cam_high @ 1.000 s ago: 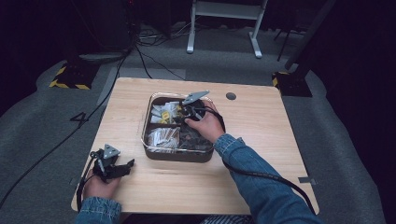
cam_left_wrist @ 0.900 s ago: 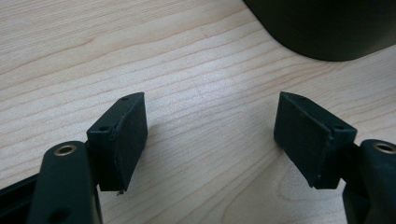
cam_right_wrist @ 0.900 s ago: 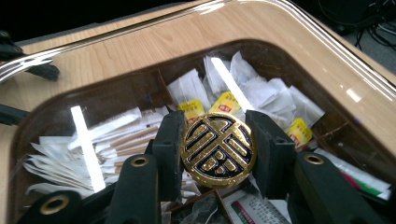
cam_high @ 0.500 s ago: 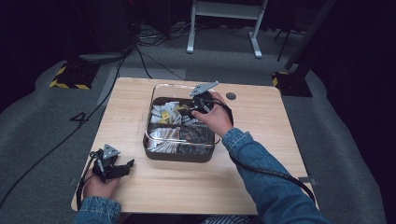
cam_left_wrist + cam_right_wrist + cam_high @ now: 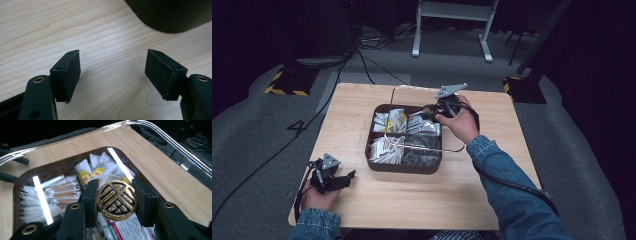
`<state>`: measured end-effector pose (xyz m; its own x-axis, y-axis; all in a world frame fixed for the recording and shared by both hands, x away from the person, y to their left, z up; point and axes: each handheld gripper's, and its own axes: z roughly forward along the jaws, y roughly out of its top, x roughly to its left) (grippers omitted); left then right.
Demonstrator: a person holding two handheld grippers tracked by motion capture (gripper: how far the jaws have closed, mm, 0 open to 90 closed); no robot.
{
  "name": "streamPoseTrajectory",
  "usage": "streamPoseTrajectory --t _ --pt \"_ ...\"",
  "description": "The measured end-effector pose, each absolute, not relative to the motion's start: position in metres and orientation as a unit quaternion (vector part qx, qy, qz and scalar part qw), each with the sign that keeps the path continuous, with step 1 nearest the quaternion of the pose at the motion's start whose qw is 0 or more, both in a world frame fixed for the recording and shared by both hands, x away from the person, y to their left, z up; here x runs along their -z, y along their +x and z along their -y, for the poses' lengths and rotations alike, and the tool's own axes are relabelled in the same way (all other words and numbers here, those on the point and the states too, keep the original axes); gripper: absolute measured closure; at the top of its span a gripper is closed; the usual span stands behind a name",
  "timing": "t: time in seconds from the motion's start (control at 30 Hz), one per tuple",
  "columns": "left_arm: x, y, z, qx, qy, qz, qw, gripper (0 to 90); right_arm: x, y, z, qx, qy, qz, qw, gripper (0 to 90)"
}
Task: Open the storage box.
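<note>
Right gripper clamped on the clear lid's gold knob has lifted the lid off the snack tray toward the table's far edge; left gripper idle, open, empty.

Person wears blue denim sleeves. Both grippers black, brass-ringed screw holes behind square pads, grey three-cornered plates on top, black cables trailing.
</note>
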<state>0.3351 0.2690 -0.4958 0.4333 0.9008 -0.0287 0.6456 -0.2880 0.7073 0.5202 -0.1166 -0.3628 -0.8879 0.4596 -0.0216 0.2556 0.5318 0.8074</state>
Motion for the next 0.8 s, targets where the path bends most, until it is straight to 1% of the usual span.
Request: streamPoseTrajectory --t 0.1,0.17,0.2,0.43,0.8 --pt "0.490 0.336 -0.266 -0.196 0.778 -0.490 0.341 29.3 0.360 0.521 0.138 -0.437 0.214 -0.865 0.124 59.4" --pt "0.489 0.336 -0.266 -0.197 0.778 -0.489 0.341 29.3 0.360 0.521 0.143 -0.437 0.215 -0.864 0.126 59.4" --pt "0.487 0.337 -0.264 -0.199 0.777 -0.488 0.343 29.3 0.358 0.521 0.154 -0.436 0.219 -0.863 0.130 59.4" --pt "0.482 0.339 -0.260 -0.201 0.776 -0.484 0.350 29.6 0.354 0.520 0.181 -0.430 0.230 -0.861 0.143 59.4" --pt "0.478 0.340 -0.260 -0.199 0.768 -0.488 0.364 30.9 0.356 0.521 0.240 -0.423 0.266 -0.851 0.162 59.4"
